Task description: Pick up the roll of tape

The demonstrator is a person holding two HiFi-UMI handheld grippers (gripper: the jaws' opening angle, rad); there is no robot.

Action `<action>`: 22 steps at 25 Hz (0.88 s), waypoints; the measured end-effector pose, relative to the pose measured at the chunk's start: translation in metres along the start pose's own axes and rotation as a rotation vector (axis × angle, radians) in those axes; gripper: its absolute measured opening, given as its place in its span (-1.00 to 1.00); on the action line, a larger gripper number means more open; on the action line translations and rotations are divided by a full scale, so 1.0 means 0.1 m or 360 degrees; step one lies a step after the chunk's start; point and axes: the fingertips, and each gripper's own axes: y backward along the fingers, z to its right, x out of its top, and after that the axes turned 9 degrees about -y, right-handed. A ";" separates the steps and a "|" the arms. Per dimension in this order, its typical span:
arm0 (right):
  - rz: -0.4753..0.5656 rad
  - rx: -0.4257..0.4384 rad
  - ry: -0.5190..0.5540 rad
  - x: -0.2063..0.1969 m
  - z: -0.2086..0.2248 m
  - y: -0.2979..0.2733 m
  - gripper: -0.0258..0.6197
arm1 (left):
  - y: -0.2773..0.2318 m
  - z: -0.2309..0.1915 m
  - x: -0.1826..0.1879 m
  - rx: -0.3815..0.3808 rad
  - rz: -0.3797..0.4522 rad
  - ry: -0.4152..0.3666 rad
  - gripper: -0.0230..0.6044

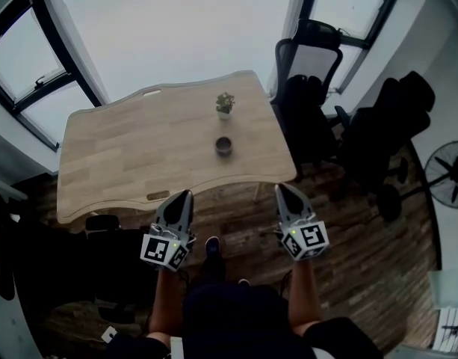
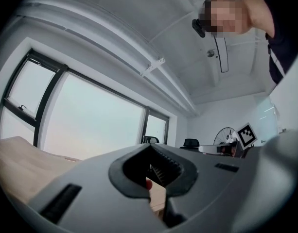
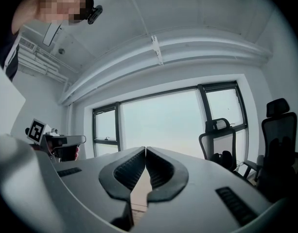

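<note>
The roll of tape point(image 1: 223, 146) is a small dark ring lying flat on the light wooden table point(image 1: 139, 155), right of centre. In the head view both grippers hover in front of the table's near edge, pointing toward it and well short of the tape. My left gripper point(image 1: 185, 194) has its jaws closed together with nothing between them, as the left gripper view point(image 2: 149, 146) also shows. My right gripper point(image 1: 281, 188) is likewise shut and empty, with its tips meeting in the right gripper view point(image 3: 146, 148). Neither gripper view shows the tape.
A small potted plant point(image 1: 225, 104) stands on the table just beyond the tape. Black office chairs point(image 1: 311, 88) crowd the table's right side. A floor fan point(image 1: 449, 172) stands at far right, with dark items point(image 1: 101, 226) under the table's near left corner. Large windows lie behind the table.
</note>
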 end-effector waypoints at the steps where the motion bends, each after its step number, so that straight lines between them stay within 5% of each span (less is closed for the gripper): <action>1: 0.0001 0.0000 0.0002 0.01 0.02 -0.05 -0.90 | -0.04 -0.01 0.02 -0.0010 0.0010 -0.0008 -0.91; 10: 0.0031 -0.0074 -0.0030 0.10 0.08 -0.59 -0.90 | -0.40 -0.51 0.07 -0.0015 0.0035 -0.0051 -0.91; 22: 0.0015 -0.0126 0.0023 0.14 -0.07 -1.10 -0.90 | -0.96 -0.93 0.05 -0.0203 0.0029 -0.0066 -0.91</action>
